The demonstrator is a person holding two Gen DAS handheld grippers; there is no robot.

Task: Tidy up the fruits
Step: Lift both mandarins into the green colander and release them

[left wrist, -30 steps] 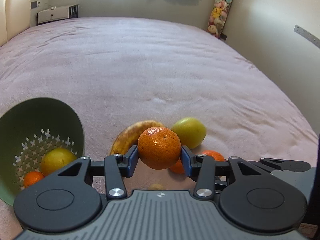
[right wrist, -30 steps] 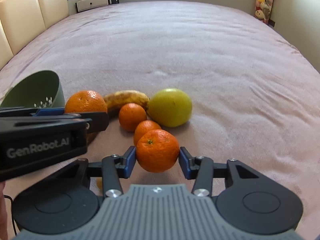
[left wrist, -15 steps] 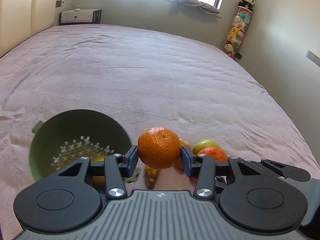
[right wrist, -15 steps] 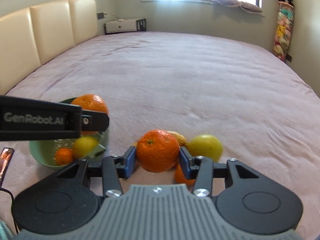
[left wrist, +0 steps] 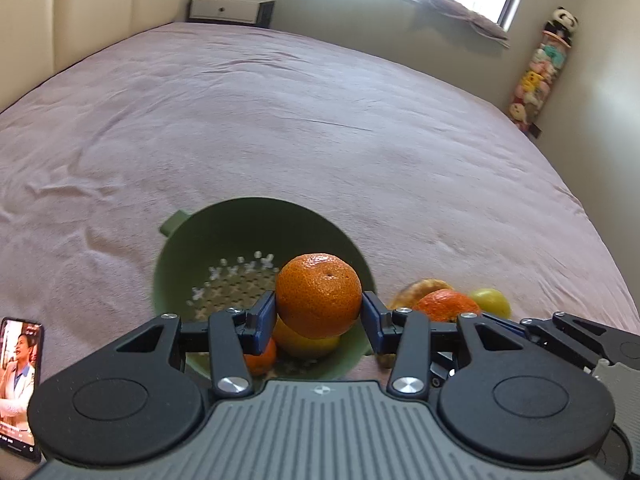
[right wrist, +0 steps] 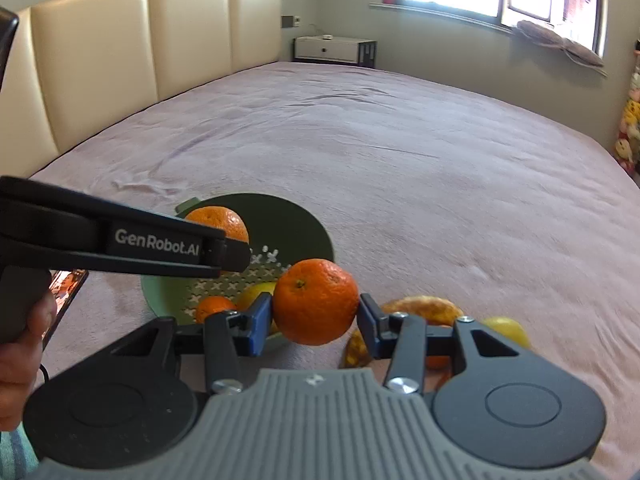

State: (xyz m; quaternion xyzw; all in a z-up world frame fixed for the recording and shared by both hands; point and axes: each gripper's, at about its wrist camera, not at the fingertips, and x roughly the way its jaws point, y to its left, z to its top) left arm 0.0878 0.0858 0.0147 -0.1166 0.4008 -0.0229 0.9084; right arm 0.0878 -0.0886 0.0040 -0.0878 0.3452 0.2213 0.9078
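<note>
Left wrist view: left gripper (left wrist: 319, 319) squeezes big orange (left wrist: 319, 295) over green strainer (left wrist: 224, 236). Right gripper (right wrist: 315, 321) squeezes second orange (right wrist: 315, 301) beside strainer rim. Go low, let go softly, one at a time. Don't bump lemon (left wrist: 296, 342) inside.
</note>
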